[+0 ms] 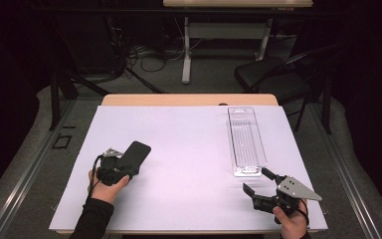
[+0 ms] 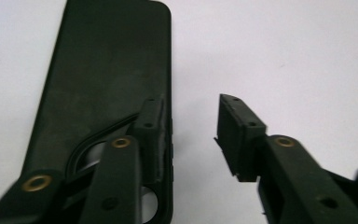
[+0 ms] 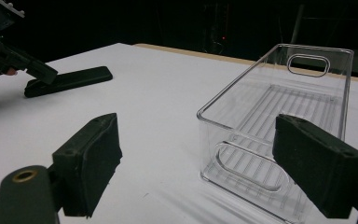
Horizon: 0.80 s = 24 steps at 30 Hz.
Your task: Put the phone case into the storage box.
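**Handling Notes: Phone Case and Bin**

The phone case [image 2: 107, 79] lay flat on the table [image 1: 189, 144], running forward from the left hand-held gripper [image 2: 193, 135]. One jaw rested on top of the case's near end beside its camera cut-out; the other stood off to the side over bare table. The jaws were part open and gripped nothing; no pad pressed the case from both sides.

The right hand-held gripper [image 3: 196, 163] stood wide open and empty. The clear bin [image 3: 279, 126] sat just ahead of it and slightly to its right, the near end wall facing the jaws.

**Handling estimate**
- The case appeared thin, light and matte; probably somewhat flexible, with a surface that should give the pads fair friction.
- Lying flat, it offered little height to pinch. The best hold was judged to be across its two long edges near the end closest to the left hand-held gripper, with the jaws straddling its width.
- A one-sided contact risked sliding the case across the smooth table cover.
- The bin looked rigid, light and slick; its end wall or handle slot was the likely hold.

**Count**
- Phone case: one
- Bin: one, empty
- Hand-held grippers: two
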Motion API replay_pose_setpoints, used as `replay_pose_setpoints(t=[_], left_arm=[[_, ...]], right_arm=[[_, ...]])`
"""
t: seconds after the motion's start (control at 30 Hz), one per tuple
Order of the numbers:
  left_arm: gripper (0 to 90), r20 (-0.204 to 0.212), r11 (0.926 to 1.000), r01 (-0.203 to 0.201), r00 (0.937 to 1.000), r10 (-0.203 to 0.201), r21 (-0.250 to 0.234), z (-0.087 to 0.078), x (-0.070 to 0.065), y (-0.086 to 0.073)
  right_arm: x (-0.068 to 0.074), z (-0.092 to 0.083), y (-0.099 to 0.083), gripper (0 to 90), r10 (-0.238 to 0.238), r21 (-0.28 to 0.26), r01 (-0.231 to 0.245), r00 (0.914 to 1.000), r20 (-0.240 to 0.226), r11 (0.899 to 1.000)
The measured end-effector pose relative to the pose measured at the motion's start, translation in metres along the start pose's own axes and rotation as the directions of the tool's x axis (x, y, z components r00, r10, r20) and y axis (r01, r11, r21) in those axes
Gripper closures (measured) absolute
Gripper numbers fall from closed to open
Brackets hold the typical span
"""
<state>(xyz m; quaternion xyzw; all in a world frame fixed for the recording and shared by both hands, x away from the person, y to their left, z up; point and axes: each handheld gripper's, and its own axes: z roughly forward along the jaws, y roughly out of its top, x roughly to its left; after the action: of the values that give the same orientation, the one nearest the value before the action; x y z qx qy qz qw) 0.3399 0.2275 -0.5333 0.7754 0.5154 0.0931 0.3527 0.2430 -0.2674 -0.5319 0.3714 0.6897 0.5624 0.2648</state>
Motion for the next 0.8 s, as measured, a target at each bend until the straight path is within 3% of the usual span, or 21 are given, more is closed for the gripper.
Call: replay_pose_setpoints(t=[0.13, 0.8], left_arm=[[50.7, -0.009, 0.9998, 0.012, 0.9999, -0.012, -0.014, -0.004, 0.003, 0.000], [42.6, 0.004, 0.9960, 0.049, 0.9988, -0.049, -0.074, -0.023, 0.018, 0.004]], right_arm=[[0.001, 0.001, 0.000, 14.5, 0.004, -0.004, -0.004, 1.0000, -0.002, 1.000], [0.000, 0.002, -0.001, 14.5, 0.011, 0.003, -0.011, 0.9999, -0.005, 1.000]])
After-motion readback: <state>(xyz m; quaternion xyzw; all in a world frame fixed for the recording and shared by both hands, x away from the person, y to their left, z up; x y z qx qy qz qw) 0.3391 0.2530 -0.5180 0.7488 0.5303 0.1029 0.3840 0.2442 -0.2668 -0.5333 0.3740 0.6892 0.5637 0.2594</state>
